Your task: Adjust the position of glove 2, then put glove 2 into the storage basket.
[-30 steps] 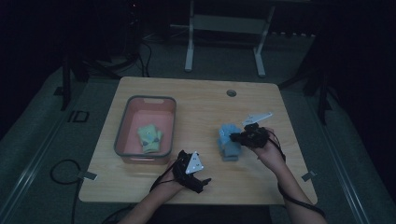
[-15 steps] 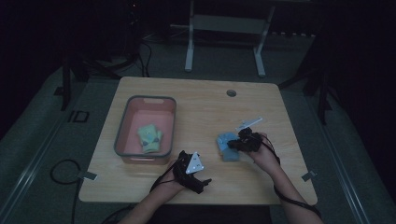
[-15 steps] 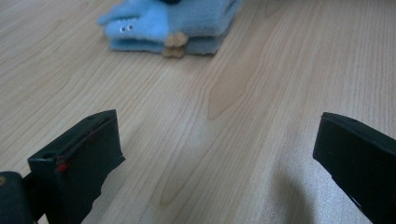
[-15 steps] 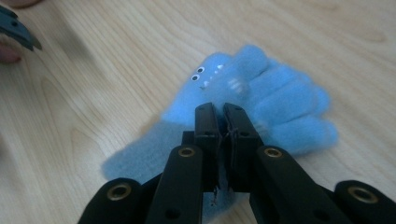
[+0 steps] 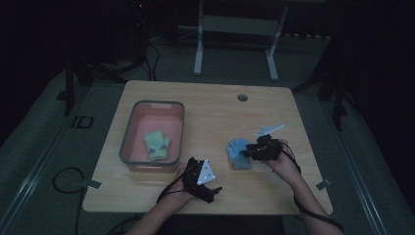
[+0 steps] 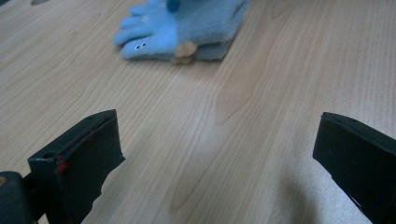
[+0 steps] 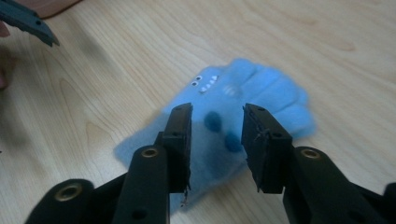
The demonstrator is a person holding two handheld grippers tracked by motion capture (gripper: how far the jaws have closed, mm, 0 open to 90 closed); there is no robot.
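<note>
One blue glove (image 5: 238,152) is lying flat on the desk (image 5: 210,112), toward the person's right and well apart from the pink bin (image 5: 131,131). In the right gripper view the glove (image 7: 261,100) is showing two dark blue spots and a small printed face near its fingers; whether it is a single glove or a stacked pair cannot be told from that view, though in the left gripper view a second grey-blue layer is peeking out beneath it (image 6: 187,28).

The right gripper (image 5: 249,152) is sitting just over the glove's near edge. Its jaws have just been opening and are now standing partly apart, a gap between them, with the glove lying below that gap; the pads are not pressing on the fabric, so nothing is being held. In its own view the right gripper (image 7: 215,140) is looking straight down its two black jaws at the glove.

The left gripper (image 5: 211,192) is resting near the desk's front edge, well apart from the glove. Its jaws are standing wide open, one at each side of the left gripper view (image 6: 215,158), with only bare wood between them.

One pink bin is standing on the left half of the desk, and one green glove (image 5: 156,144) is lying inside it. Two hands are in view, one on each gripper.
</note>
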